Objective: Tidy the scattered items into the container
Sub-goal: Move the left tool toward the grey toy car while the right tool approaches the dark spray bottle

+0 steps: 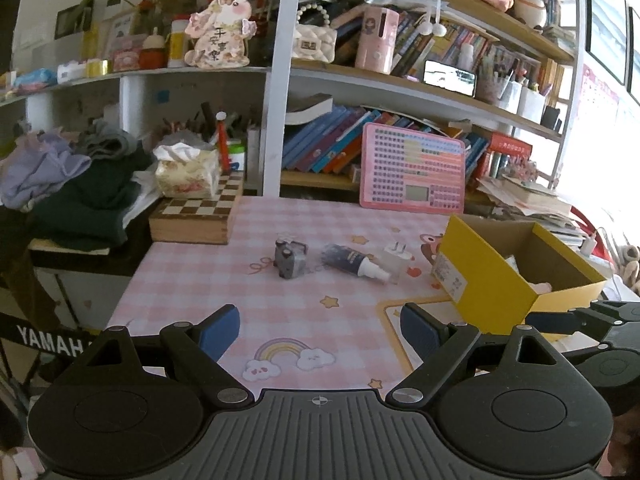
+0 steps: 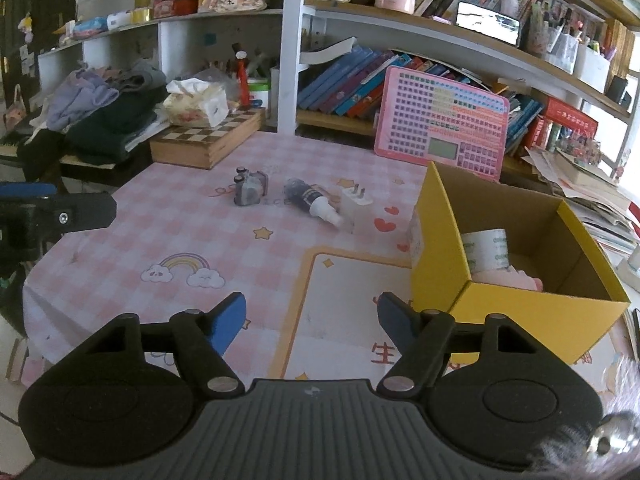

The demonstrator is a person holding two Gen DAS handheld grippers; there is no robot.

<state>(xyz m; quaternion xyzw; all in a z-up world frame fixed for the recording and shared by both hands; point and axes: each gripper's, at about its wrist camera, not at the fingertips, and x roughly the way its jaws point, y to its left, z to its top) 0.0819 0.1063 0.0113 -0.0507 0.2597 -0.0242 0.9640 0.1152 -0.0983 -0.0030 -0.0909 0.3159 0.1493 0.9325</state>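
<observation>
Jaws of left gripper [image 1: 320, 330] and right gripper [image 2: 312, 316] gape empty above counter [image 2: 248, 276]; 3 items lie beside box [image 2: 500, 312].

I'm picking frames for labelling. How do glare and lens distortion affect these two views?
Left wrist view: window glare blows out the right edge beyond the yellow box; shelves bow strongly. Right wrist view: more evenly lit, with milder glare at far right; the spray bottle and white plug are readable; shelves curve the same way.
</observation>
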